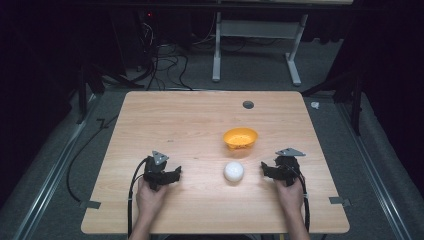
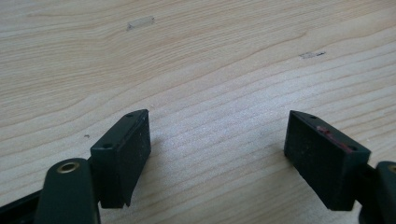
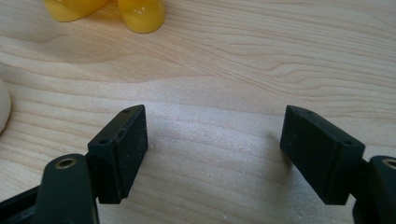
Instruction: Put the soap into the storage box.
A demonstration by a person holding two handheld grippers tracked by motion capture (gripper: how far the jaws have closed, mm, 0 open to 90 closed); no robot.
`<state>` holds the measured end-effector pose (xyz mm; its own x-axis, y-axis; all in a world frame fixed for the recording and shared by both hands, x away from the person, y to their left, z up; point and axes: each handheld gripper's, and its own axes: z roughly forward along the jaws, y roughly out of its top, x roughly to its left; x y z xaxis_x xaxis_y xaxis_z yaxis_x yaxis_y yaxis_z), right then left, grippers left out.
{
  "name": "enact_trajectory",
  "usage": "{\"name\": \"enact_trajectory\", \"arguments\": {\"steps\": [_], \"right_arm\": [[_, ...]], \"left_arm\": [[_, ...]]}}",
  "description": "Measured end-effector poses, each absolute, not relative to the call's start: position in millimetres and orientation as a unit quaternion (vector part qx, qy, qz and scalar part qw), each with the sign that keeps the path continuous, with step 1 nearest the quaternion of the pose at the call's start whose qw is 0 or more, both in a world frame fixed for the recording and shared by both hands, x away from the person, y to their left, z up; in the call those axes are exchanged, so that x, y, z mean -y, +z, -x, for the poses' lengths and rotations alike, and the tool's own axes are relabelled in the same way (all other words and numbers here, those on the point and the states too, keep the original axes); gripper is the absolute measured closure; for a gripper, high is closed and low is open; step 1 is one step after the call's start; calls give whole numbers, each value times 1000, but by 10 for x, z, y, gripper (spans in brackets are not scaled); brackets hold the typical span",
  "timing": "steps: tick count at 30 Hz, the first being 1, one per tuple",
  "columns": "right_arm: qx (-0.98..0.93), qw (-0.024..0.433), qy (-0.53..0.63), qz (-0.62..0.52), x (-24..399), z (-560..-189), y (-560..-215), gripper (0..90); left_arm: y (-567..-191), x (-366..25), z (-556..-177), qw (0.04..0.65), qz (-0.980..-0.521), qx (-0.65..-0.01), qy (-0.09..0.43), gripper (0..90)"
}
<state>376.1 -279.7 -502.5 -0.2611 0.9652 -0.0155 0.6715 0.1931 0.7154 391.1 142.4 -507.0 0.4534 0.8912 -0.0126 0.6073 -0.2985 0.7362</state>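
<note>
The white ball (image 1: 233, 171) sits on the wooden surface (image 1: 190, 115), just in front of the yellow bowl (image 1: 240, 137). The right claw (image 1: 265, 169) waits near it, wide open and empty, likely ready to grab. The left claw (image 1: 176, 173) rests open too, farther away.

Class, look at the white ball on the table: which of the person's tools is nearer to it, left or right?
Right. The right tool sits just to the right of the white ball, jaws open toward it. The left tool is farther off on the ball's left, also open.
</note>
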Motion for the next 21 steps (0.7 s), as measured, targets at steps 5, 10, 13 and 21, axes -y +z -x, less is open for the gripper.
{"name": "enact_trajectory", "arguments": {"steps": [5, 10, 13, 21], "right_arm": [[-734, 241, 304, -557, 2794, -3756, -5024, 235], [-734, 241, 304, -557, 2793, -3753, -5025, 234], [-734, 241, 304, -558, 2792, -3751, -5024, 234], [-733, 240, 305, -558, 2795, -3751, -5025, 234]], "left_arm": [[-5070, -1423, -3912, 346, -779, -481, 205, 233], [-5070, -1424, -3912, 346, -779, -481, 205, 232], [-5070, -1423, -3912, 346, -779, -481, 205, 233], [-5071, -1421, -3914, 346, -779, -481, 206, 233]]}}
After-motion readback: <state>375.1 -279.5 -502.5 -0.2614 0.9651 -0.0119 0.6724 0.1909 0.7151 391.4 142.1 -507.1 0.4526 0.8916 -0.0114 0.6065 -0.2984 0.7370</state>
